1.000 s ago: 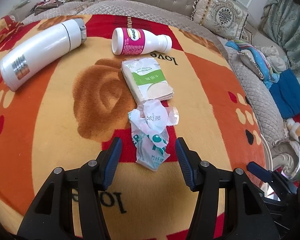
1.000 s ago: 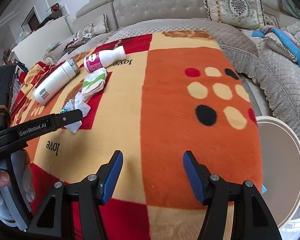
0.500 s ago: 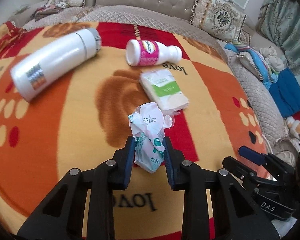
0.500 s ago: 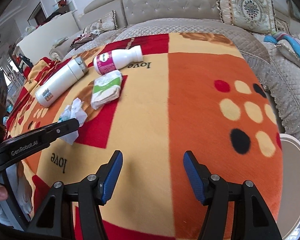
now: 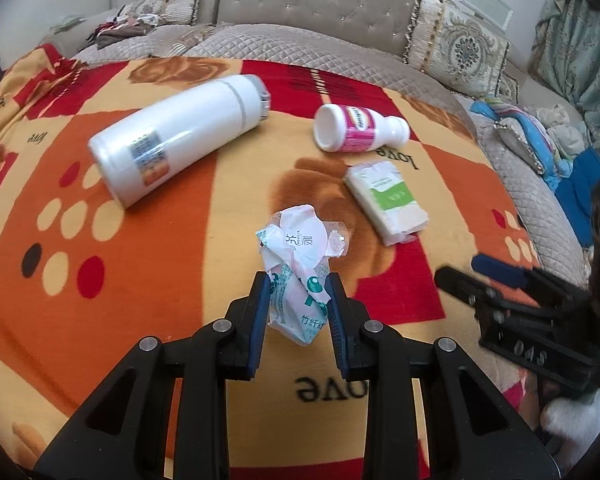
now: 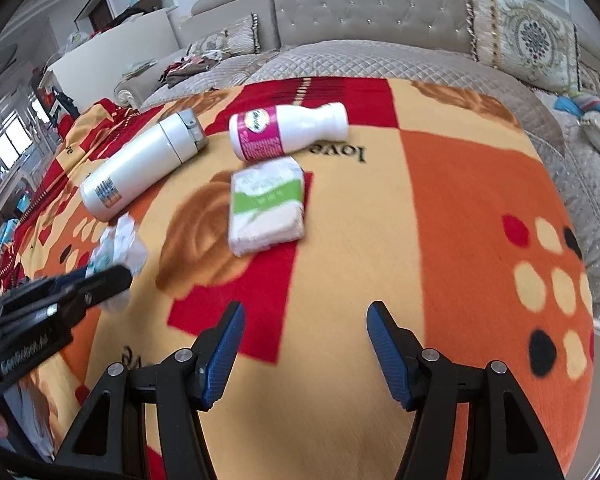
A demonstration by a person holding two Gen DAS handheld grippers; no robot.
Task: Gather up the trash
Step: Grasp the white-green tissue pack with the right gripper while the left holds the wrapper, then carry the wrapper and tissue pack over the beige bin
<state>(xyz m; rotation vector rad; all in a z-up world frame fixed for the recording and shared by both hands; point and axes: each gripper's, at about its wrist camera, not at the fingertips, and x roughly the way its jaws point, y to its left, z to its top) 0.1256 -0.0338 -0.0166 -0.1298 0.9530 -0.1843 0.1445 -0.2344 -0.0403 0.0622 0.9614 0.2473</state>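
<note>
Left gripper pinches the crumpled white-and-teal plastic wrapper; right gripper hangs spread, empty. Pickup step underway; next, lifting toward a bin.

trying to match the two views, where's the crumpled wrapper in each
Left wrist: crumpled wrapper at lower centre, pinched in the left gripper.
Right wrist: crumpled wrapper at left edge.
Shared landmark: pink-label bottle, lying beyond it.

left gripper jaws clamped; right gripper agape.
</note>
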